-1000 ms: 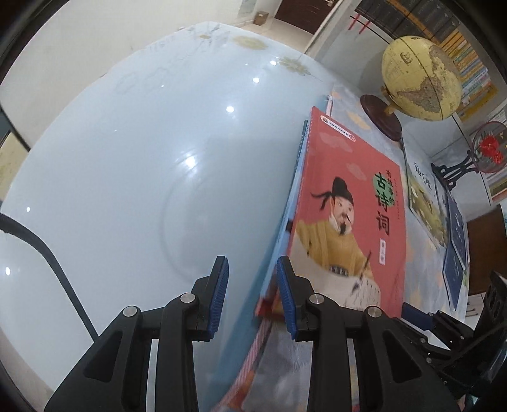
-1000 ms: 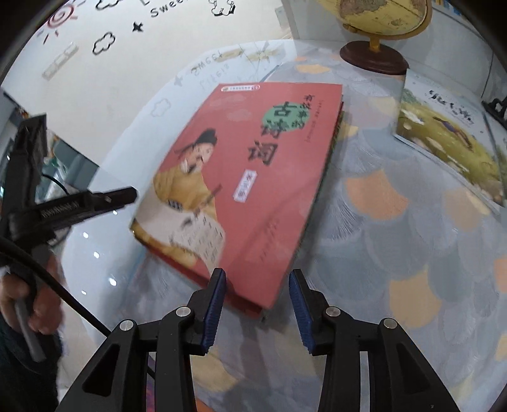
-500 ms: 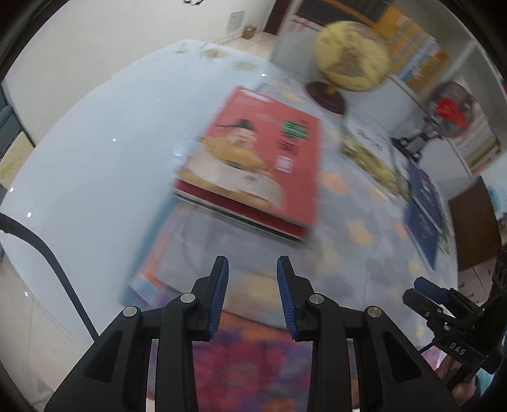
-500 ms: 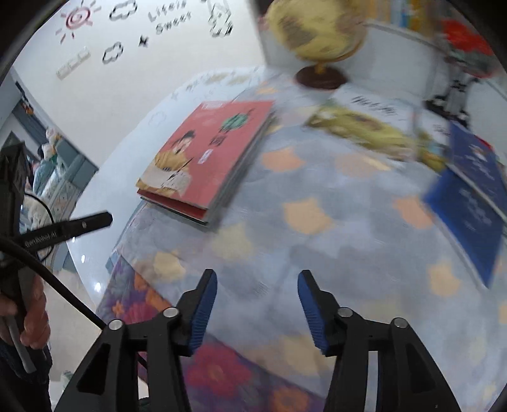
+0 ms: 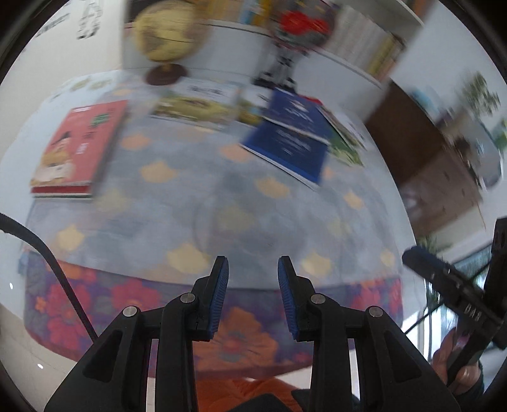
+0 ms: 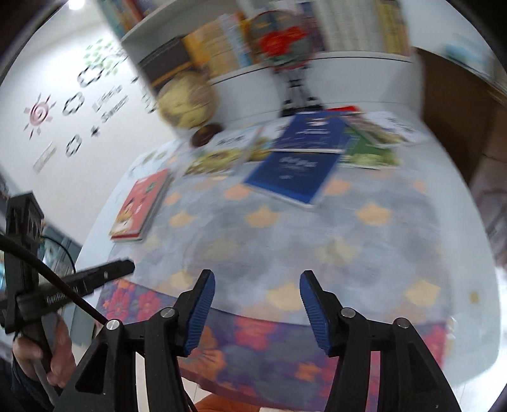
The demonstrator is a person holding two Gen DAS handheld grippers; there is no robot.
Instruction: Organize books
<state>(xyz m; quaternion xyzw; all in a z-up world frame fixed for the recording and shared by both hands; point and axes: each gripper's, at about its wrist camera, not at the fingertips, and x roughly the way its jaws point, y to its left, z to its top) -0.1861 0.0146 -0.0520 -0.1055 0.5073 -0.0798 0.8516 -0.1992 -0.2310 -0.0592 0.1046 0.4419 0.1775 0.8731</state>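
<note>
A red picture book (image 5: 76, 142) (image 6: 139, 206) lies on top of a small stack at the table's left side. Two blue books (image 5: 291, 136) (image 6: 291, 171) overlap near the back middle. A yellow-green picture book (image 5: 193, 104) (image 6: 218, 155) lies to their left and a green one (image 5: 345, 145) (image 6: 367, 152) to their right. My left gripper (image 5: 252, 263) hovers over the table's near edge, open, with nothing between its pads. My right gripper (image 6: 256, 279) is also back at the near edge. Its jaws are opening, and nothing is between them. Both views are motion-blurred.
A globe (image 5: 168, 31) (image 6: 187, 101) and a red ornament on a black stand (image 5: 294, 22) (image 6: 285, 38) stand at the table's back. Bookshelves (image 6: 228, 41) run behind them. A brown cabinet (image 5: 427, 149) is to the right. A patterned cloth (image 5: 221, 196) covers the table.
Both grippers drew back from the red book to the table's near edge and swung right, so the blue books came into view. The right jaws spread wider.
</note>
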